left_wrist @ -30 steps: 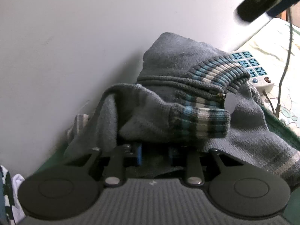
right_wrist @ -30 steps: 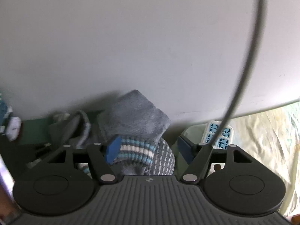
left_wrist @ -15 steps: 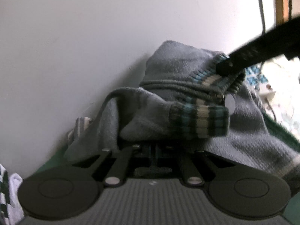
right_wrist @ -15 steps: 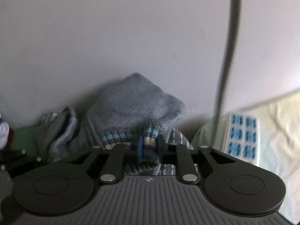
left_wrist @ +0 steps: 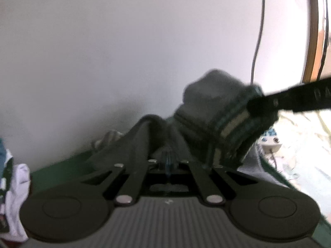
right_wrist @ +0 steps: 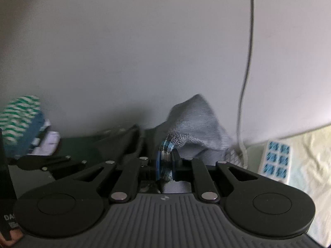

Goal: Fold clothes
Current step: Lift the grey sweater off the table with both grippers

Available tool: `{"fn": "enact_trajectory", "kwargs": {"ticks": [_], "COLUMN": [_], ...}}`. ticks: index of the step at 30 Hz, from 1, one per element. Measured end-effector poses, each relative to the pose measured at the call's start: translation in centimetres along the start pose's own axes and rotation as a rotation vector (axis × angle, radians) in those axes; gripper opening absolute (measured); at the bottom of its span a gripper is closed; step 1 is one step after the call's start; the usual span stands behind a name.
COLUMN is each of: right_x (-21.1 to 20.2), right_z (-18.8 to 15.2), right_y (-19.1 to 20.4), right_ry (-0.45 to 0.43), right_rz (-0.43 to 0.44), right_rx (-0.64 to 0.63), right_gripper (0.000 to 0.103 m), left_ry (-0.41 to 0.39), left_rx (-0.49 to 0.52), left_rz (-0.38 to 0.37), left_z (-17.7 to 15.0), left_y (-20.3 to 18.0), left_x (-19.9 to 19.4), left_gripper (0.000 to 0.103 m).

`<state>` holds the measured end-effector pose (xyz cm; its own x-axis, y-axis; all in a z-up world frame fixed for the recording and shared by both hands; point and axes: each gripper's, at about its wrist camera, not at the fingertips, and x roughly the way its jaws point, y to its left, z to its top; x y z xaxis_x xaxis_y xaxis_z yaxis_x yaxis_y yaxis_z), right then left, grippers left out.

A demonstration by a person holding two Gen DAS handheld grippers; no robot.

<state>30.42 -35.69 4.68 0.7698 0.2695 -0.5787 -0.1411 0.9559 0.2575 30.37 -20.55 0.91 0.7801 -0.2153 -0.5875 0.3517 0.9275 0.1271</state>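
Fingers [right_wrist: 158, 166] of the right gripper [right_wrist: 165, 165] were closed on the striped ribbed cuff [right_wrist: 168, 147] of a grey knit sweater [right_wrist: 198, 124], the blue pad on one side and the black one on the other with the fabric pinched between. In the left wrist view, the left gripper [left_wrist: 168, 162] had its fingers drawn together on a dark fold of the same sweater [left_wrist: 209, 95]; the blue pads met at the centre with cloth around them. That view was blurred. The sweater was bunched against a pale wall [right_wrist: 144, 41], its bulk raised off a green surface [left_wrist: 62, 165]. The right gripper's black body [left_wrist: 289, 99] reached in from the right edge of the left view and met the striped band there. A white power strip [right_wrist: 276, 161] with blue sockets lay to the right on a pale patterned cloth [right_wrist: 310, 165], and a thin cable [right_wrist: 247, 62] ran up the wall above it. At the left edge of the green surface sat a pile of other clothes [right_wrist: 20, 122], green-and-white striped on top.
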Motion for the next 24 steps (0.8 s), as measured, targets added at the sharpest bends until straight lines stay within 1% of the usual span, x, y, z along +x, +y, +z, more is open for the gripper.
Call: {"fn": "enact_trajectory", "kwargs": {"ticks": [2, 4, 6, 7, 8, 9, 10, 11, 12, 13, 15, 17, 19, 20, 21, 22, 23, 24], "right_x": [-1.7, -3.7, -5.8, -6.7, -7.6, -8.4, -9.2, -9.9, -10.7, -11.3, -12.2, -13.2, -14.6, -15.2, -15.8, -16.4, -17.0, -17.6], "right_z": [-0.4, -0.9, -1.3, -1.5, -1.6, -1.8, -1.9, -2.0, -2.1, -2.2, -2.7, -3.2, -3.6, -4.0, -4.4, -4.7, -5.1, -5.4], "right_y": [1.1, 2.3, 3.6, 4.1, 4.6, 5.1, 5.5, 5.9, 6.3, 6.7, 7.3, 8.1, 9.3, 9.8, 10.3, 10.8, 11.3, 11.8], "right_ry": [-0.007, -0.02, -0.04, -0.052, -0.064, -0.076, -0.086, -0.094, -0.099, -0.102, -0.096, -0.097, -0.11, -0.116, -0.121, -0.127, -0.132, -0.141], "right_rz": [0.026, 0.049, 0.064, 0.066, 0.068, 0.068, 0.065, 0.061, 0.056, 0.053, 0.055, 0.066, 0.074, 0.076, 0.078, 0.08, 0.081, 0.082], "right_rx": [0.013, 0.016, 0.008, 0.001, -0.006, -0.013, -0.017, -0.02, -0.022, -0.021, -0.002, 0.02, 0.03, 0.034, 0.038, 0.043, 0.047, 0.049], "right_gripper": [0.01, 0.01, 0.01, 0.01, 0.01, 0.01, 0.01, 0.01, 0.01, 0.01, 0.01, 0.01, 0.01, 0.01, 0.01, 0.01, 0.01, 0.01], "left_ry": [-0.02, -0.028, -0.031, -0.033, -0.034, -0.036, -0.037, -0.039, -0.054, -0.077, -0.125, -0.178, -0.208, -0.221, -0.235, -0.245, -0.254, -0.249], "left_rx": [-0.003, 0.013, 0.047, 0.065, 0.083, 0.101, 0.119, 0.137, 0.149, 0.16, 0.23, 0.321, 0.367, 0.387, 0.407, 0.412, 0.411, 0.411], "left_rz": [0.001, -0.004, -0.026, -0.038, -0.05, -0.062, -0.074, -0.087, -0.093, -0.094, -0.088, -0.025, 0.063, 0.108, 0.153, 0.178, 0.183, 0.173], "left_z": [-0.5, -1.4, -3.3, -4.4, -5.4, -6.5, -7.5, -8.6, -9.5, -10.3, -11.7, -13.0, -13.4, -13.5, -13.7, -13.7, -13.7, -13.6], "left_y": [0.5, 0.7, 0.6, 0.6, 0.6, 0.5, 0.5, 0.4, 0.2, -0.4, -2.0, -4.5, -5.8, -6.4, -7.0, -7.1, -6.9, -6.5], "left_x": [-2.5, -3.9, -5.4, -6.2, -7.0, -7.8, -8.6, -9.4, -10.2, -11.4, -12.8, -14.1, -13.6, -13.2, -12.8, -12.6, -12.6, -12.5], "left_gripper": [0.0, 0.0, 0.001, 0.006, 0.009, 0.016, 0.026, 0.032, 0.046, 0.063, 0.078, 0.078, 0.077, 0.075, 0.071, 0.067, 0.06, 0.035]}}
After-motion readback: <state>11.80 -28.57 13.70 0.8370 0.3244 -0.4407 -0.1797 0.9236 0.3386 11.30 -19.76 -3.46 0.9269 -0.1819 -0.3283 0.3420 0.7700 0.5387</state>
